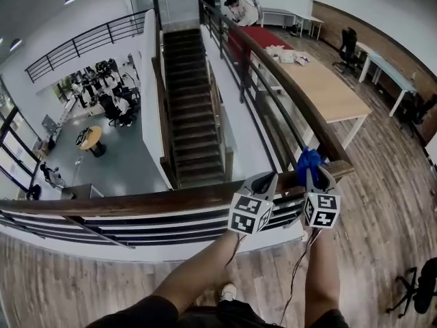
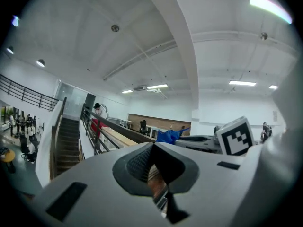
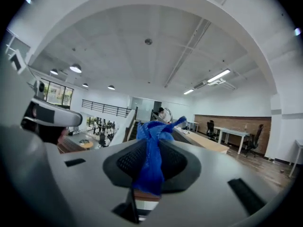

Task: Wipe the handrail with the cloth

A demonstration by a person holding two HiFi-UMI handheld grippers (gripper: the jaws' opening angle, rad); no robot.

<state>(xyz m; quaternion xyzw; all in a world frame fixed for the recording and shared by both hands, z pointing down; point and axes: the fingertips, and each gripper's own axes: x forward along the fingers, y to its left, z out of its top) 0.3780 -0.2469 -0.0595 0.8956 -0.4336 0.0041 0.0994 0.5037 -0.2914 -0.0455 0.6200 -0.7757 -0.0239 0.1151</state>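
At the bottom of the head view, the person's legs stand on a wood floor, close against a railing. Just above them, two hand-held grippers sit side by side at a wooden handrail [image 1: 136, 201].

The left gripper [image 1: 265, 180] is over the rail. Its jaws are closed together with nothing between them.

The right gripper [image 1: 315, 176] is just beside it, at the corner where the rail turns. Its jaws are clamped on a blue cloth [image 1: 307, 160]. The cloth is bunched and twisted into a loose knot. It rises out of the jaws as a crumpled tuft, and a short tail hangs below them. It looks soft, thin and dry. It sits at or just above the corner of the rail, and the views do not show whether it is touching.

The handrail is dark brown, flat-topped and smooth, on black metal bars. One run stretches left across the view. The other leads away from the corner into the distance. No streak or damp mark shows which part has been wiped. Judging by the cloth's place at the corner, the far run probably still needs wiping.

Beyond the rail, a staircase [image 1: 188, 115] drops to a lower floor with people. A long table [image 1: 328, 87] lies to the right, and a person [image 1: 240, 7] stands at the far end.
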